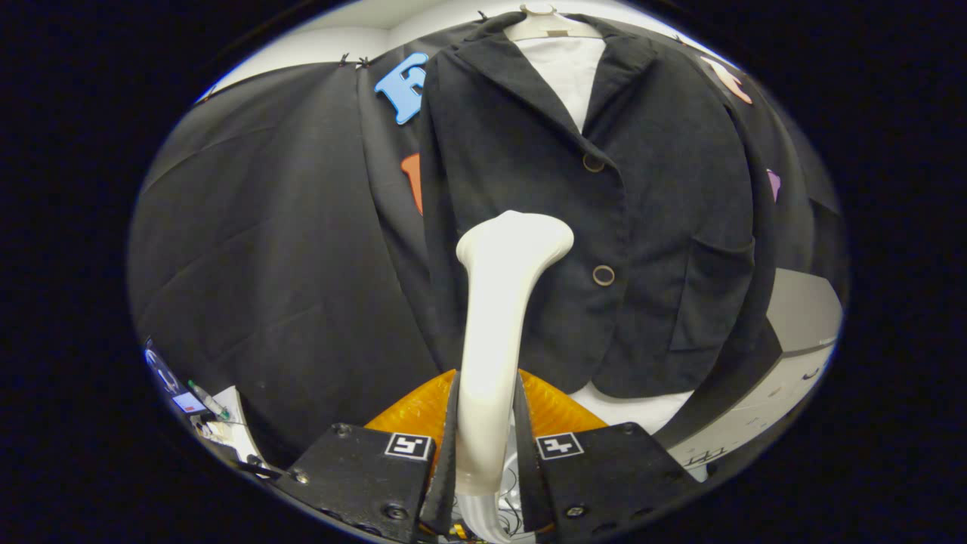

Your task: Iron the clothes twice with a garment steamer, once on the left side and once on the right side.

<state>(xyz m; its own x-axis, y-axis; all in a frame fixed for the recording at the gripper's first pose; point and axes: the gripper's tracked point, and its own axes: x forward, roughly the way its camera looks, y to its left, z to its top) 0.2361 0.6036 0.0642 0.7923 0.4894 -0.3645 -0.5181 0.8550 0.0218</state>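
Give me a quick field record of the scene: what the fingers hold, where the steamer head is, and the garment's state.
gripper: fingers shut on steamer handle
steamer: white, upright between the fingers
steamer head: in front of the jacket's front panel, beside the lower button; contact cannot be told
jacket: dark, buttoned, on a hanger

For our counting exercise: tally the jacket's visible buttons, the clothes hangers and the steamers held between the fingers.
Buttons: 2, upper button and lower button on the jacket
Hangers: 1, hanger
Steamers: 1, steamer clamped between the fingers
Total: 4
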